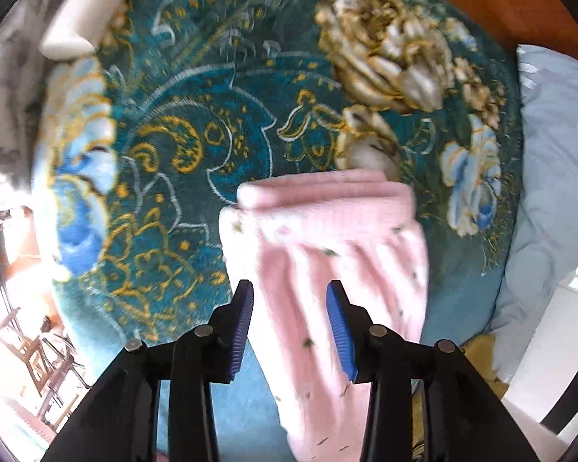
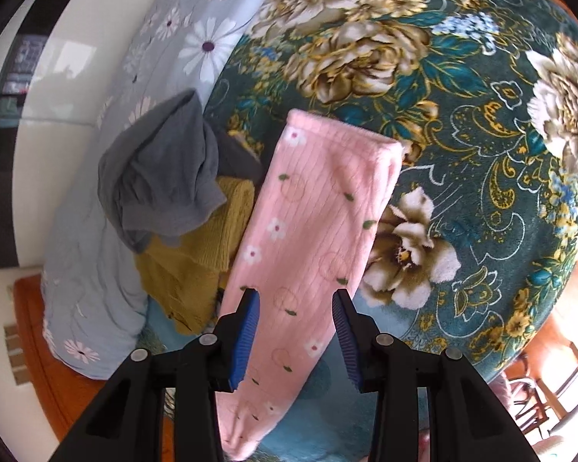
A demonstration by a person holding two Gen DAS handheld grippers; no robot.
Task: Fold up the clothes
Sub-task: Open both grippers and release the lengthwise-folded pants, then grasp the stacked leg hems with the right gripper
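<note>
Left gripper (image 1: 290, 323) above the bed, jaws spread wide over the pink trousers (image 1: 323, 254), gripping nothing; right gripper (image 2: 294, 325) likewise wide apart over the same pink trousers (image 2: 312, 227), nothing clamped. Trousers flat on the teal flowered blanket (image 2: 462, 123), folded edge away from the left gripper, hem end away from the right. Grey garment (image 2: 165, 177) and mustard garment (image 2: 196, 269) just beside the trousers against the blue pillow (image 2: 96, 269); bare blanket on the other side.

bright daylight, motion blur, fisheye-warped edges
</note>
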